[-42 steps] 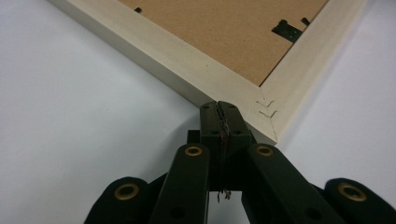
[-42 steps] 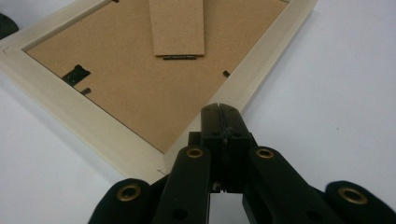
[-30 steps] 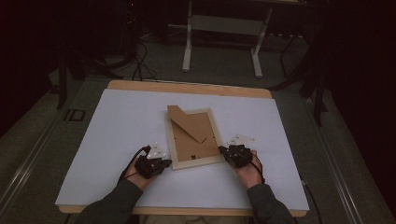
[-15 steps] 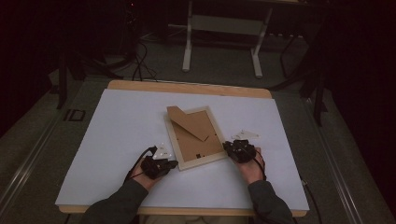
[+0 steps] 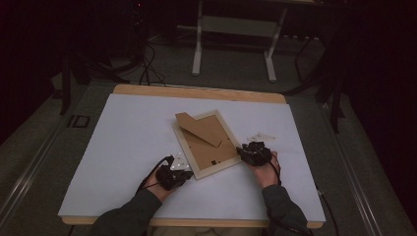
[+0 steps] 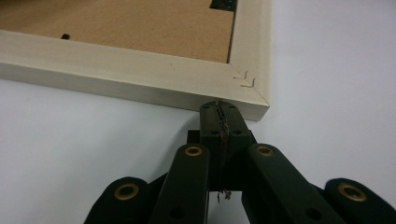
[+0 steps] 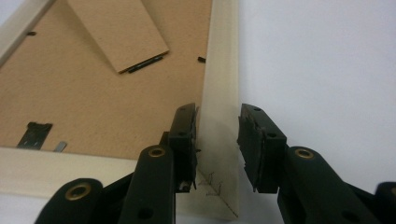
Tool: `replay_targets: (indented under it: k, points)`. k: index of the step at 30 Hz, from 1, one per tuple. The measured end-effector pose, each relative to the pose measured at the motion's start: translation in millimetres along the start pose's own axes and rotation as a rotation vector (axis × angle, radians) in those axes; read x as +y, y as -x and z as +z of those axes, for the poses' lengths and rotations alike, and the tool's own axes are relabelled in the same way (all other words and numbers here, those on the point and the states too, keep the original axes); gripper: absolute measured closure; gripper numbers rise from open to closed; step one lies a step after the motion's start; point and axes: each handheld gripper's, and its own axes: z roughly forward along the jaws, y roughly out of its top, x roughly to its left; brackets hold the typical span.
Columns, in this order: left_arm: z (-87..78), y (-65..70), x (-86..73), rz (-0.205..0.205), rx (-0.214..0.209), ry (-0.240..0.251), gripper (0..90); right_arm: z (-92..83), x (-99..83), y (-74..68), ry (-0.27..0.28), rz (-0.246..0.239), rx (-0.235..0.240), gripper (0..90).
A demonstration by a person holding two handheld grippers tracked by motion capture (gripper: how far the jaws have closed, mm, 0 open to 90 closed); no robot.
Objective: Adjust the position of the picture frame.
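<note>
Jaws on your right gripper (image 7: pixel 217 149) straddle the frame's (image 5: pixel 206 143) pale rail near its corner, parted with a gap on the outer side — released, placed to bracket the rail rather than clamp it. Your left gripper (image 6: pixel 220 122) has its jaws clenched on nothing, tips butted against the frame's edge by the other near corner, likely to nudge or steady it. Face down, the frame lies skewed just below centre in the high view, its cardboard stand (image 5: pixel 199 128) uppermost on the white counter (image 5: pixel 123 132).

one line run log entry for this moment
scene: picture frame face down on table | left gripper: shut, at corner | right gripper: open, astride rail
</note>
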Motion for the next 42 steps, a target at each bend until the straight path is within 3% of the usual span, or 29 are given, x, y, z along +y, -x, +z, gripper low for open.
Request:
replay_targets:
  k: [4,7,12,22,42]
  points:
    - [5.0,5.8,3.7,0.0,-0.027,0.011,90.0,5.0,2.8,5.9,-0.028,-0.012,-0.007,65.9]
    - [8.2,9.9,6.9,0.014,-0.045,0.006,90.0,7.9,3.4,15.5,-0.026,0.013,0.012,67.2]
    - [9.9,15.6,10.2,0.039,-0.039,-0.005,90.0,8.4,1.5,22.1,-0.015,0.026,0.043,67.3]
    - [12.5,26.5,12.4,0.058,-0.069,-0.008,90.0,9.1,-1.5,28.4,0.013,-0.01,0.082,67.4]
    - [21.3,51.6,19.0,0.086,-0.132,-0.003,90.0,13.6,6.9,35.2,-0.016,-0.097,0.13,67.0]
